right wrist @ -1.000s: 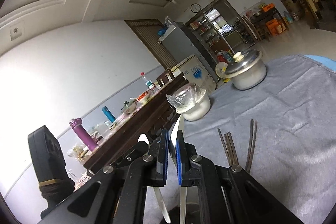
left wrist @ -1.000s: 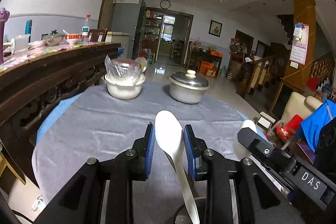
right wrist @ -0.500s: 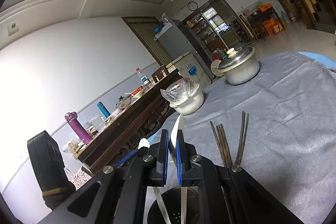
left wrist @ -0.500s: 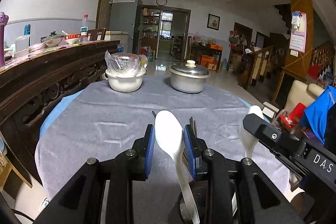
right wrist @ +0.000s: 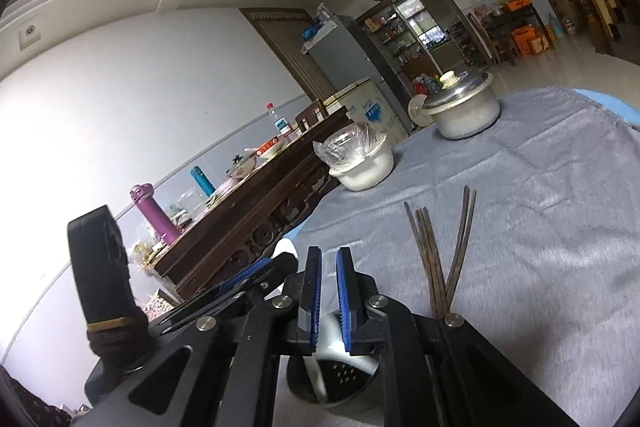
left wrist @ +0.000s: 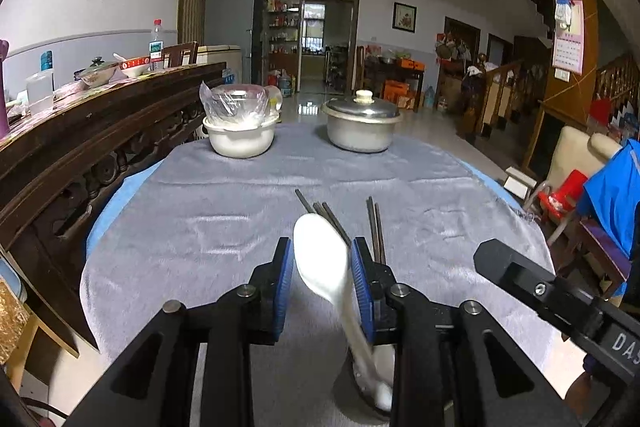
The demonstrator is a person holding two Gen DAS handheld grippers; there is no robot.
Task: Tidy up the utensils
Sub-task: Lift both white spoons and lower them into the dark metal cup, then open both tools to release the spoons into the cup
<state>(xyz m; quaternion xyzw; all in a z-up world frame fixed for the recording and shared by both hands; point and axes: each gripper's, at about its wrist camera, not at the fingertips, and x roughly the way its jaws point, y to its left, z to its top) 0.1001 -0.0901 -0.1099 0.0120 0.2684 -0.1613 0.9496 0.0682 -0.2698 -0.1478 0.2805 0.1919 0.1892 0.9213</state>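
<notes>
In the left wrist view my left gripper (left wrist: 322,281) has a white ceramic spoon (left wrist: 324,259) between its blue pads, leaning on the right pad with a gap at the left; its handle reaches down into a dark metal utensil holder (left wrist: 368,393). In the right wrist view my right gripper (right wrist: 328,293) has its pads a little apart with nothing between them, above the perforated holder (right wrist: 340,379), where white spoons (right wrist: 332,341) rest. Several dark chopsticks (right wrist: 438,255) stand in the holder; they also show in the left wrist view (left wrist: 340,221).
A grey cloth (left wrist: 224,223) covers the round table. A white bowl with plastic wrap (left wrist: 239,137) and a lidded metal pot (left wrist: 362,127) stand at the far side. A dark wooden counter (left wrist: 80,131) with bottles runs along the left.
Both grippers have lowered over the holder. The right gripper's pads have parted and the white spoon it held now lies in the holder. The left gripper's spoon now leans against the right pad.
</notes>
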